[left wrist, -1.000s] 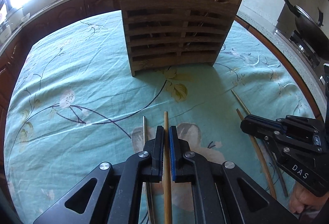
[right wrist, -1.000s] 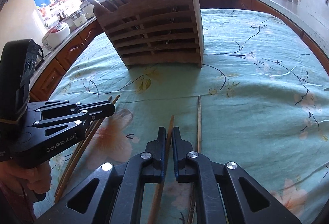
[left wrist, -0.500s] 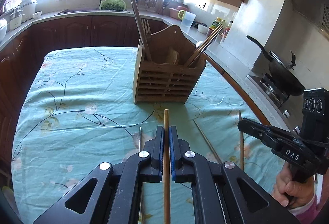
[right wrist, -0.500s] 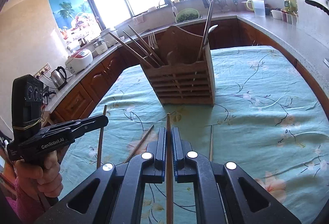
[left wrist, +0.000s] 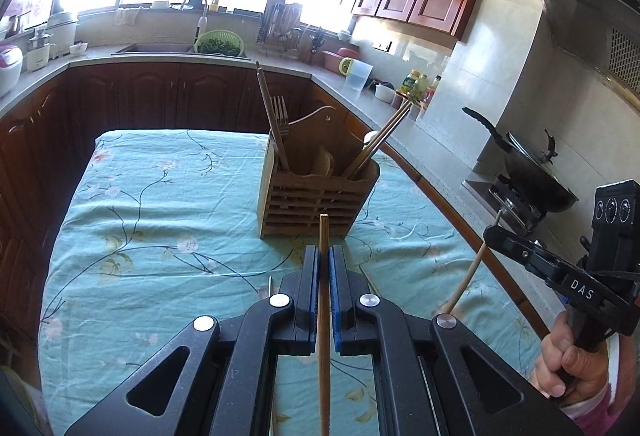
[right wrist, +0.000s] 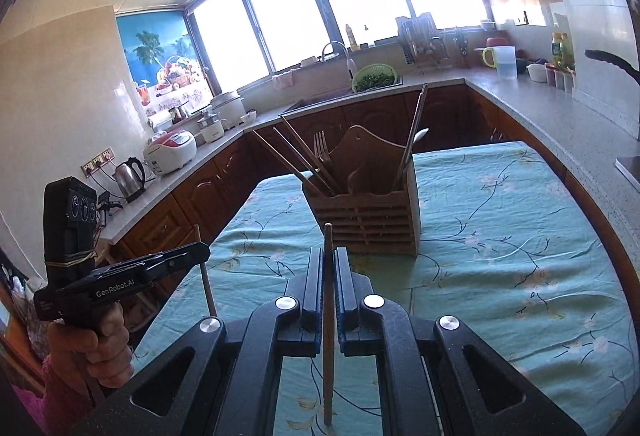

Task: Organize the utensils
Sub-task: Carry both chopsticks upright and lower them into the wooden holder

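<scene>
A slatted wooden utensil holder point(left wrist: 316, 196) point(right wrist: 368, 220) stands on the teal floral tablecloth point(left wrist: 160, 236), with chopsticks, a fork and a spoon upright in its compartments. My left gripper point(left wrist: 324, 250) is shut on a wooden chopstick point(left wrist: 323, 232) that points toward the holder, raised above the cloth. In the right wrist view the left gripper point(right wrist: 200, 250) shows at the left with its chopstick point(right wrist: 206, 284). My right gripper point(right wrist: 329, 252) is shut on another wooden chopstick point(right wrist: 328, 236), also off the table. In the left wrist view the right gripper point(left wrist: 494, 236) is at the right edge.
A thin metal chopstick point(left wrist: 271, 284) lies on the cloth near my left fingers. A wok point(left wrist: 536, 172) sits on the stove to the right of the table. Dark cabinets and a counter with a sink, a green colander point(left wrist: 219, 43) and a kettle point(right wrist: 130, 176) ring the table.
Both grippers have lifted their chopsticks off the cloth and risen, tilting up. The holder now looks smaller and farther, and more of the kitchen shows.
</scene>
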`<state>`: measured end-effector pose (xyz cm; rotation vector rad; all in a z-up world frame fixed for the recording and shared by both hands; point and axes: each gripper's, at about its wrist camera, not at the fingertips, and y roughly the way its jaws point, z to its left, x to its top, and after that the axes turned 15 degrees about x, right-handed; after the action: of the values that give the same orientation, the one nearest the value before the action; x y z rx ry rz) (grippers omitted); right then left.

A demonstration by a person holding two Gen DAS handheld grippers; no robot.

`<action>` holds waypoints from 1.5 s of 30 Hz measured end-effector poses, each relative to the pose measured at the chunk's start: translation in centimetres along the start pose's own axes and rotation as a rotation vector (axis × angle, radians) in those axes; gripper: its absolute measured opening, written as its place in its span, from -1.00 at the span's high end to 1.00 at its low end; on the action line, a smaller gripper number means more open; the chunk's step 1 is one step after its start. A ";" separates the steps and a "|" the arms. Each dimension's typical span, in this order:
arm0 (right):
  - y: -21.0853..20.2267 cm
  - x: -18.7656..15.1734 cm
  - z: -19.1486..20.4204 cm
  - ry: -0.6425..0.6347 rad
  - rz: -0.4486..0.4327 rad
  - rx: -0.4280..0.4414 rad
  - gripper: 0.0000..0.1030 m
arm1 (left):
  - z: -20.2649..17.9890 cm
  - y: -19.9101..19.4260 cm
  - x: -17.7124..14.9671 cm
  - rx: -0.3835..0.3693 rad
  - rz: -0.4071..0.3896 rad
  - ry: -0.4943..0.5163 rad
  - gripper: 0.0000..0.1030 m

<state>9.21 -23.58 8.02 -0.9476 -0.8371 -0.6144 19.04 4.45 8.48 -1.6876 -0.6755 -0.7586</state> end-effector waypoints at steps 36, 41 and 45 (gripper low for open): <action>0.2 6.8 -3.1 0.014 -0.157 -0.016 0.90 | 0.2 -0.3 5.2 0.022 -0.177 -0.034 0.94; 0.6 9.3 -4.0 0.018 -0.200 -0.028 0.90 | -0.3 0.3 7.3 0.042 -0.236 -0.026 0.94; 1.1 11.6 -4.4 -0.002 -0.245 -0.052 0.90 | -0.8 0.9 9.1 0.045 -0.288 -0.032 0.94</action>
<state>17.85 -28.10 15.78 -0.8990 -0.9505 -0.8493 25.33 3.92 15.11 -1.5826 -0.9650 -0.9120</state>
